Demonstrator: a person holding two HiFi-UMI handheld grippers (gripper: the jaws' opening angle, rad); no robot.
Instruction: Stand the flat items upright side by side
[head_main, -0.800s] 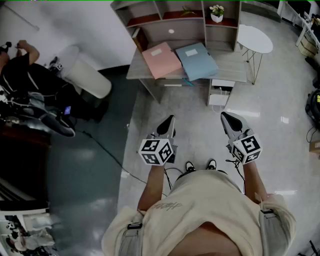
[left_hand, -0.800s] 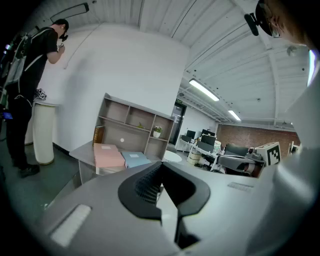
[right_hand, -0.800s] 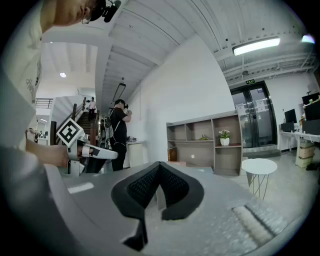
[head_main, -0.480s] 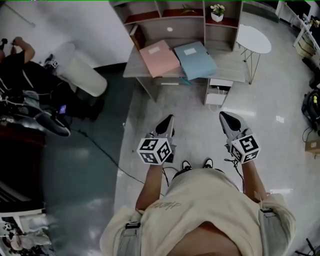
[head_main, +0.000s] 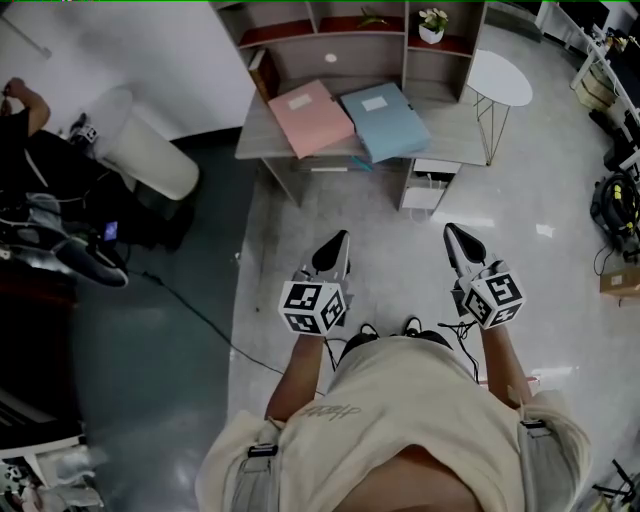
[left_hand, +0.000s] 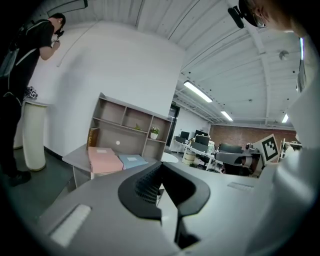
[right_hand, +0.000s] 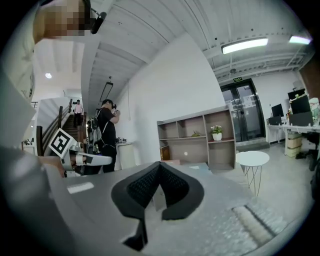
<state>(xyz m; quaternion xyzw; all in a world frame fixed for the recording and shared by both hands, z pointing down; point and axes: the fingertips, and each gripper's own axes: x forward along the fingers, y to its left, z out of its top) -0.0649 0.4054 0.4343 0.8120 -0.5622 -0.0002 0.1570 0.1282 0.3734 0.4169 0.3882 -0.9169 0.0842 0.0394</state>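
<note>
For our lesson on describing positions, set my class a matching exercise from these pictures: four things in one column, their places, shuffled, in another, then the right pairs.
Things:
1. pink folder
2. blue folder
3. potted plant
4. round white table

Places:
A. in a compartment of the shelf
B. flat on the desk, left side
C. on the floor, right of the desk
D. flat on the desk, right side

Pairs: 1-B; 2-D; 3-A; 4-C

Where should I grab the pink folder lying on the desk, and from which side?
Probably its near edge, at the front of the desk, coming from your side with the left gripper. The pink folder lies flat, and the blue folder crowds its right side, leaving front and left free. Open the shut gripper first.
</note>
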